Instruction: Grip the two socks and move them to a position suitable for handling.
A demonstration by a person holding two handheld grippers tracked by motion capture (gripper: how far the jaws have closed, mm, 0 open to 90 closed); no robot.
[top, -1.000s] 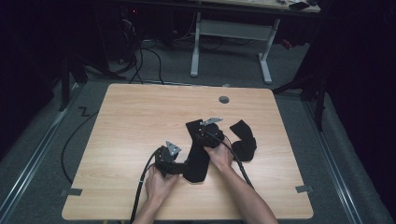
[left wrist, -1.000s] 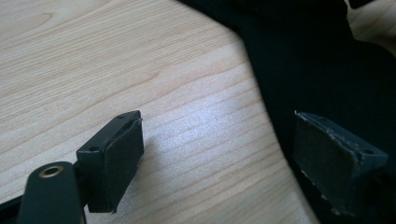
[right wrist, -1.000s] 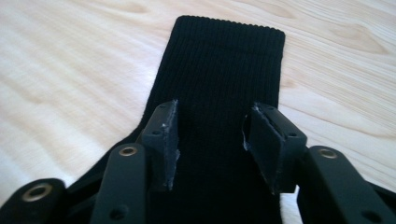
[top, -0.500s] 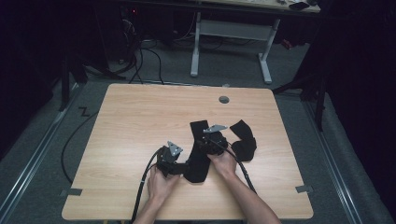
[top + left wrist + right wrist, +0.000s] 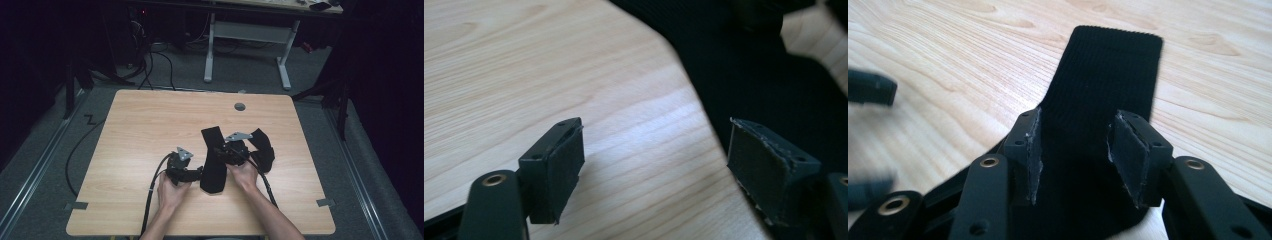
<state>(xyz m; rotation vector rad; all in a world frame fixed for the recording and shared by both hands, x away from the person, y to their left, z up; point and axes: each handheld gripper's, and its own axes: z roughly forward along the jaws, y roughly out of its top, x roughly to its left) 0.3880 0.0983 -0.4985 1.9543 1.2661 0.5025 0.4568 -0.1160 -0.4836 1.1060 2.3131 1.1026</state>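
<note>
A long black sock (image 5: 214, 160) is laid flat near the middle of the tabletop (image 5: 145, 125), a second black sock (image 5: 262, 150) just beside it. The right gripper (image 5: 1075, 150) is held over the long sock, jaws apart and just closing. The left gripper (image 5: 656, 165), jaws wide and just narrowing, is held at the sock's edge, gripping nothing.

The near end of the black sock (image 5: 1108, 65) is hidden beneath the right tongs (image 5: 1074, 160); a second sock (image 5: 262, 150) is partly covered by them.
</note>
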